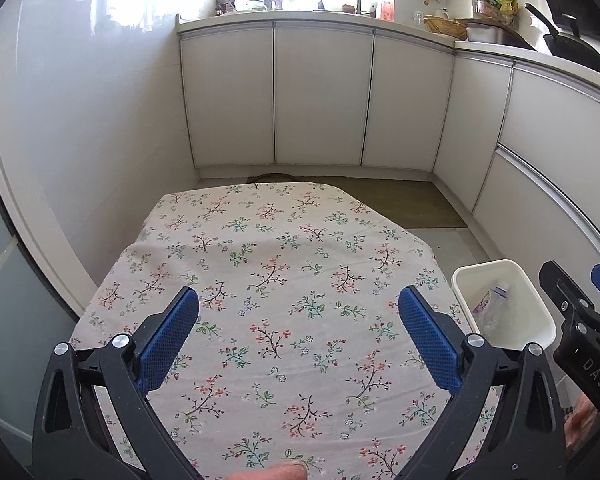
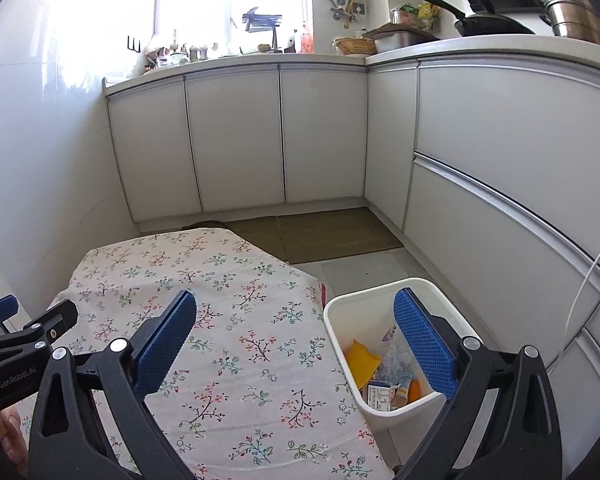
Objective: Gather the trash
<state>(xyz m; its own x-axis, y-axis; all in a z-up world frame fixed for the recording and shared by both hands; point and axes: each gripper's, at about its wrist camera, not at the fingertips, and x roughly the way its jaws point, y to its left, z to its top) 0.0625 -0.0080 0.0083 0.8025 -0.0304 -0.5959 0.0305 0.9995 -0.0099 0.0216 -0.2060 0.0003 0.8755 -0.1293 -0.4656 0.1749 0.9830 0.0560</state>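
Note:
A white bin [image 2: 340, 312] stands on the floor at the right edge of a table with a floral cloth [image 2: 228, 320]. In it lie a yellow wrapper [image 2: 362, 360], crumpled clear plastic [image 2: 394, 358] and small cartons [image 2: 380, 394]. The bin also shows in the left wrist view [image 1: 540, 312], with a plastic wrapper [image 1: 494, 300] inside. My left gripper [image 1: 299, 312] is open and empty above the cloth. My right gripper [image 2: 295, 316] is open and empty, spanning the table's right edge and the bin. No trash shows on the cloth.
White kitchen cabinets [image 1: 320, 96] run along the back and right. A brown mat [image 2: 328, 232] lies on the floor past the table. A white wall [image 1: 72, 140] is at the left. The counter [image 2: 500, 46] holds pans and pots.

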